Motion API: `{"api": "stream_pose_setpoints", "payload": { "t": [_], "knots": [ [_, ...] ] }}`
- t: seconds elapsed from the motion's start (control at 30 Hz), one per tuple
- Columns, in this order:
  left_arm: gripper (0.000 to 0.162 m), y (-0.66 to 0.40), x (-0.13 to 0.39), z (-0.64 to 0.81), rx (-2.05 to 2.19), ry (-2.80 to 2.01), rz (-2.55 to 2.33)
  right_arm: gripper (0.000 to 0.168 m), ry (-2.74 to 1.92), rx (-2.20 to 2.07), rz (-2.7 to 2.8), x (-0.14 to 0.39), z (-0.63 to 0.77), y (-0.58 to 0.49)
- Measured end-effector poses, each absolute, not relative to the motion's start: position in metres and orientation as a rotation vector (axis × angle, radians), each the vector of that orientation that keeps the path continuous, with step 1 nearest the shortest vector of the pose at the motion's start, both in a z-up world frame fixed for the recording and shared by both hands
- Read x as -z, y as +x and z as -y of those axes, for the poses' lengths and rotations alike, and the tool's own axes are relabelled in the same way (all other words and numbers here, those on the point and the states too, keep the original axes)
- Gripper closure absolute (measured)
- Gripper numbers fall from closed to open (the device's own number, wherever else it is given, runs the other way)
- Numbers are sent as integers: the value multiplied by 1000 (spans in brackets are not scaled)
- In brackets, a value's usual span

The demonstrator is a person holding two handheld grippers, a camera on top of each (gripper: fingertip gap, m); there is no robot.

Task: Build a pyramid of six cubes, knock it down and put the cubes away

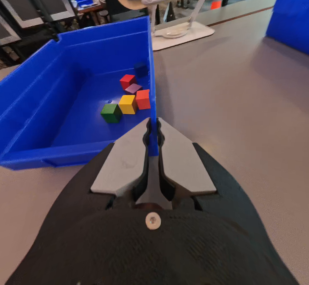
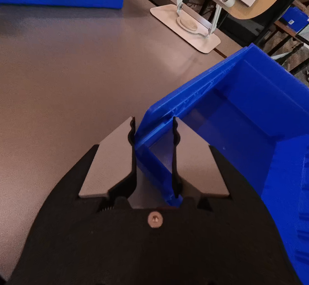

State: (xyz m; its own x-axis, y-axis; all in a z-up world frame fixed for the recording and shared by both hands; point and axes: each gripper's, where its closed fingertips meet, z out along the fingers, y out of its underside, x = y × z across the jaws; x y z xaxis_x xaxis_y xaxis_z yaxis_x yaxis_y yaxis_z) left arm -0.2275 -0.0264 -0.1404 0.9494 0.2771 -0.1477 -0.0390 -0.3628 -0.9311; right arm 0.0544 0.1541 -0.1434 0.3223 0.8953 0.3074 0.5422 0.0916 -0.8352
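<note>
Closest to the lens in the left wrist view is the left gripper (image 1: 154, 121), black body with grey fingers (image 1: 123, 161), and those fingers are clenched on the right-hand wall of a blue bin (image 1: 43, 96), the thin wall running straight up between them toward 12 o'clock. All six cubes sit on the bin floor, bunched against that same wall: green cube (image 1: 111, 113) nearest, yellow cube (image 1: 128, 104) touching it at about 2 o'clock, orange cube (image 1: 143, 99) right against the wall, then a purple cube (image 1: 133, 88), a red cube (image 1: 127, 81) and a dark blue cube (image 1: 140, 69) farthest back. The view is a bit blurry. The bin rests on a grey-brown table (image 1: 225, 109), with a white stand (image 1: 180, 30) at roughly 12 o'clock carrying a board, and a second blue bin (image 1: 291, 12) off at 2 o'clock. Over on the right wrist view, the right gripper (image 2: 153, 121) has its fingers spread, straddling the near corner of a blue bin wall (image 2: 192, 102); the outer finger touches the wall's outside, the other sits inside the bin, not squeezing it. No cubes visible from that side.
</note>
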Motion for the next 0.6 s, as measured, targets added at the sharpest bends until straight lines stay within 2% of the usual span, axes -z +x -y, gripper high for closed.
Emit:
{"api": "stream_pose_setpoints", "payload": {
  "t": [0.17,0.3,0.6],
  "knots": [
    [161,-249,141,58,-182,-1910,263,126,-1464,-345,1240,137,-154,55],
    [160,-269,140,82,-134,-1873,373,140,-1382,-229,1219,136,-150,58],
    [159,-229,121,64,-109,-1706,482,139,-1407,-248,1173,135,-151,62]
  ]
}}
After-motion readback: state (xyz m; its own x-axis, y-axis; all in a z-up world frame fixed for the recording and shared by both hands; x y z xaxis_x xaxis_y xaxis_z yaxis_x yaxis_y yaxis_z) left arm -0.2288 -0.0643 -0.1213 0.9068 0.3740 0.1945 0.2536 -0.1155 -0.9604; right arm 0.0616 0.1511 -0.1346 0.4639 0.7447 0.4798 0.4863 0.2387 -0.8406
